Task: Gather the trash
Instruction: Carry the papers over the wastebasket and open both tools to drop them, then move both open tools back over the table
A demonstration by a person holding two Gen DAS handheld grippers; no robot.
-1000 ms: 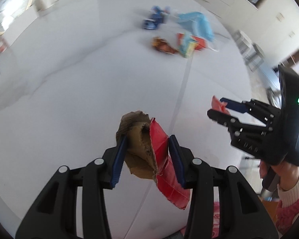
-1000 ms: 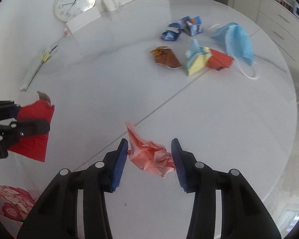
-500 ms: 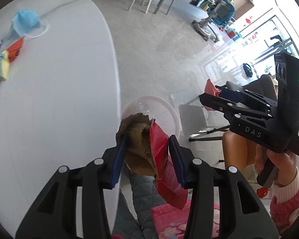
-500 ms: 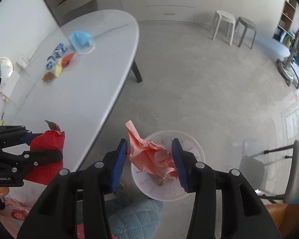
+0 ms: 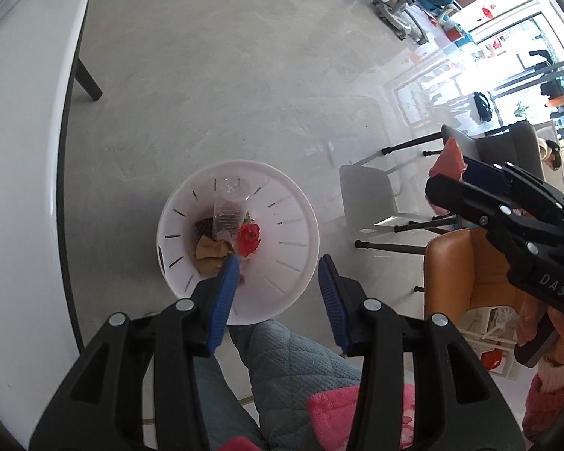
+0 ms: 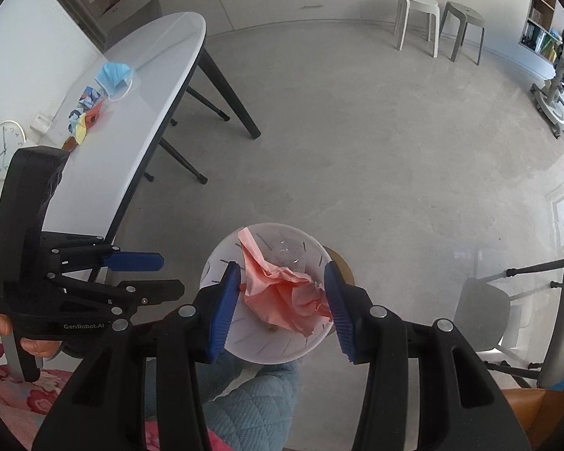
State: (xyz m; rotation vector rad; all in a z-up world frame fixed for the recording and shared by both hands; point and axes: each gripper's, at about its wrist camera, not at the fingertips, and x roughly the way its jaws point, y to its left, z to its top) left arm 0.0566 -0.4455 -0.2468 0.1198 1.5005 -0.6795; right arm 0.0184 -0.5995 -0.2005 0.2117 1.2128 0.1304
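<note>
A white slotted trash bin (image 5: 293,233) stands on the floor under both grippers. It holds a clear plastic bottle (image 5: 229,210), brown cardboard (image 5: 210,251) and a red wrapper (image 5: 249,238). My left gripper (image 5: 280,285) is open and empty above the bin; in the right wrist view it (image 6: 146,274) shows at the left. My right gripper (image 6: 284,300) is shut on crumpled pink paper (image 6: 282,293) over the bin (image 6: 267,345); it also shows at the right of the left wrist view (image 5: 447,184).
The white oval table (image 6: 158,75) stands at the left with a blue face mask (image 6: 112,75) and several colourful wrappers (image 6: 84,112). Chairs (image 5: 368,195) stand right of the bin, an orange chair (image 5: 470,263) nearer. Two stools (image 6: 440,26) stand far back. My knee (image 5: 293,368) is just below the bin.
My left gripper has opened and dropped the cardboard and red wrapper into the bin. Both grippers have moved over the bin. The right still holds the pink paper.
</note>
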